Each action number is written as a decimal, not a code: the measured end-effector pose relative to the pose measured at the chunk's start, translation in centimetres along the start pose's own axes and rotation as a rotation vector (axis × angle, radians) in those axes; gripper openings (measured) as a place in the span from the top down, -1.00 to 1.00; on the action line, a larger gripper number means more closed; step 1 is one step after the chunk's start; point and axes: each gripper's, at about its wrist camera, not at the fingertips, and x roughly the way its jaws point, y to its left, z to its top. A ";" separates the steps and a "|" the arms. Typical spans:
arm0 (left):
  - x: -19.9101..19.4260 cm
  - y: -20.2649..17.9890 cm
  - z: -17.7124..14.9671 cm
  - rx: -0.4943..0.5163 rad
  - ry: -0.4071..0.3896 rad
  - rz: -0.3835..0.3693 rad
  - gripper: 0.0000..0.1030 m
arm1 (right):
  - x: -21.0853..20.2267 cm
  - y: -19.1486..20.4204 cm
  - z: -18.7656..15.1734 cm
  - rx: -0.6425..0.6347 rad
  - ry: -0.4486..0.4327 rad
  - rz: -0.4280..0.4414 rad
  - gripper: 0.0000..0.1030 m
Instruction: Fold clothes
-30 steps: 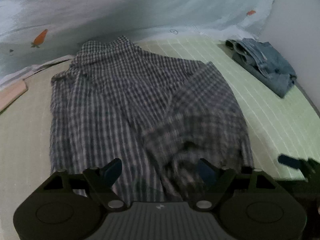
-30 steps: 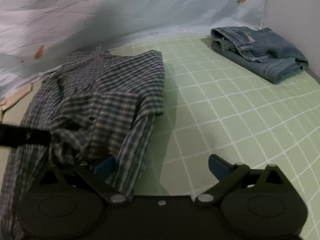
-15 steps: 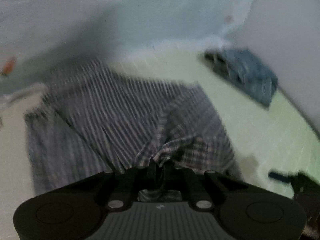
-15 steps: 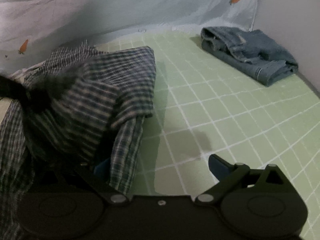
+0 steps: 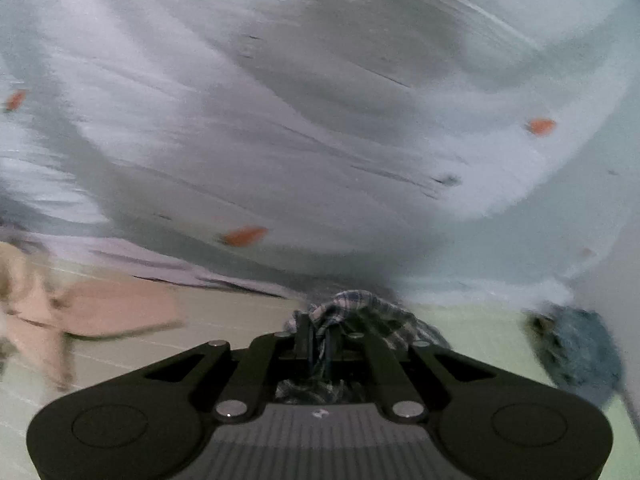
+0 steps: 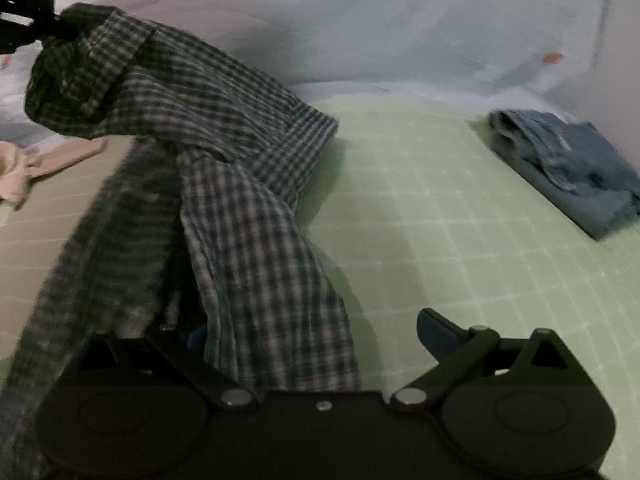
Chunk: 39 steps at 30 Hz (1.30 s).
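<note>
Left gripper [image 5: 319,346] raised high, jaws clamped on plaid shirt [image 6: 224,168], right gripper [image 6: 316,328] held low, jaws spread wide

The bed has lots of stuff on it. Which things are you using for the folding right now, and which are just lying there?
In use:
- checked shirt, lifted off the mat
- left gripper, shut on the shirt
- right gripper, open, with shirt draped over it

Just lying there:
- folded jeans
- pink cloth
- carrot-print sheet
- green mat
</note>
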 end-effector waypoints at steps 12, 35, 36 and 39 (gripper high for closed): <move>-1.6 4.8 -8.7 -0.155 0.272 0.144 -0.17 | -2.5 0.8 -0.6 0.041 0.006 0.122 -0.96; -11.7 -4.1 -28.3 0.017 0.587 0.102 -0.19 | -8.1 -3.5 -9.8 0.047 0.078 0.151 0.75; -12.0 -3.8 -28.4 0.012 0.590 0.108 -0.19 | -8.6 -3.1 -9.7 0.011 0.059 0.136 0.69; -13.0 -3.5 -29.2 0.019 0.589 0.120 -0.23 | -9.6 -1.3 -9.4 -0.070 -0.004 0.191 0.44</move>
